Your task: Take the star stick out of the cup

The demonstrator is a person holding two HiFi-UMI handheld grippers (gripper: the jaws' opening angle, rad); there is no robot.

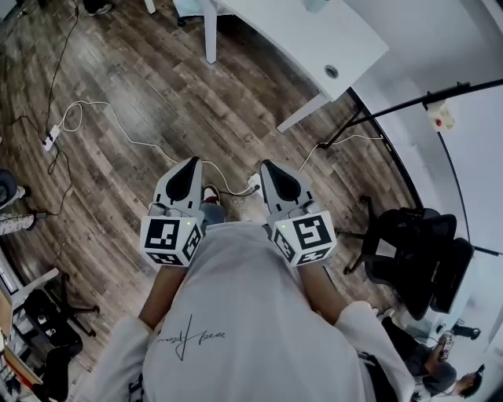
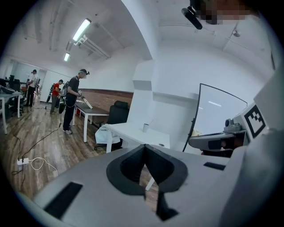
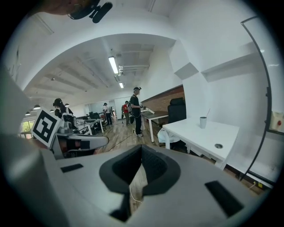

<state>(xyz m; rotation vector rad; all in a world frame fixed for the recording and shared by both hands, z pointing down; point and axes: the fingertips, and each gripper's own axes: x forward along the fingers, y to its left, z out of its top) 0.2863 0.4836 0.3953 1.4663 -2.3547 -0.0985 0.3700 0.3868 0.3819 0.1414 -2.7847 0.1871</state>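
Far off on a white table (image 3: 208, 133) stands a small cup (image 3: 203, 122) with a thin stick (image 3: 208, 112) poking out of it; its star is too small to make out. The left gripper view shows the same cup (image 2: 145, 127) on the table (image 2: 133, 133). In the head view only the table (image 1: 314, 39) and a sliver of the cup (image 1: 316, 4) at the top edge show. I hold both grippers at waist height over the wood floor, well short of the table. My left gripper (image 1: 190, 163) (image 2: 144, 146) and right gripper (image 1: 271, 166) (image 3: 141, 147) are both shut and empty.
A black office chair (image 1: 413, 251) stands at my right, with a black stand leg (image 1: 409, 102) beyond it. A white cable (image 1: 118, 129) and a power strip (image 1: 49, 141) lie on the floor to the left. Several people (image 2: 71, 102) stand at desks farther back. A whiteboard (image 2: 217, 115) stands behind the table.
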